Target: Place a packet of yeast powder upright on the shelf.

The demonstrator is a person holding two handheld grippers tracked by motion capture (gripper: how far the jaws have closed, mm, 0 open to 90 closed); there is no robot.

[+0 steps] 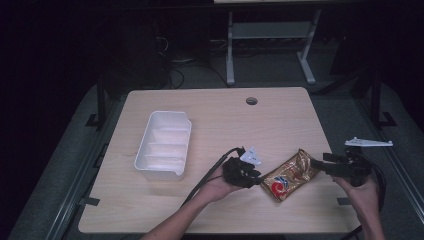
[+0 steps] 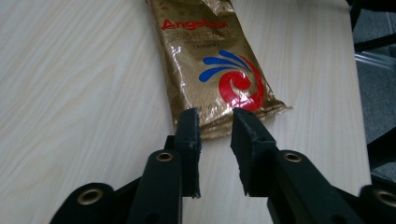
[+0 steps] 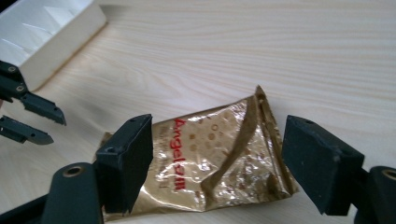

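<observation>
Left gripper (image 2: 216,123), jaws nearly together, touched the gold packet's (image 2: 212,60) 6 o'clock edge; right gripper (image 3: 217,154) straddled it, jaws spread wide.

A pale wood-grain worktop (image 1: 220,115) with a round cable hole (image 1: 251,101) near its far edge carries two things: a white compartmented tray (image 1: 164,145), empty, and a crinkled gold foil packet (image 1: 290,175) with red lettering and a red-and-blue swirl, lying well to the tray's right, nearer the front edge
</observation>
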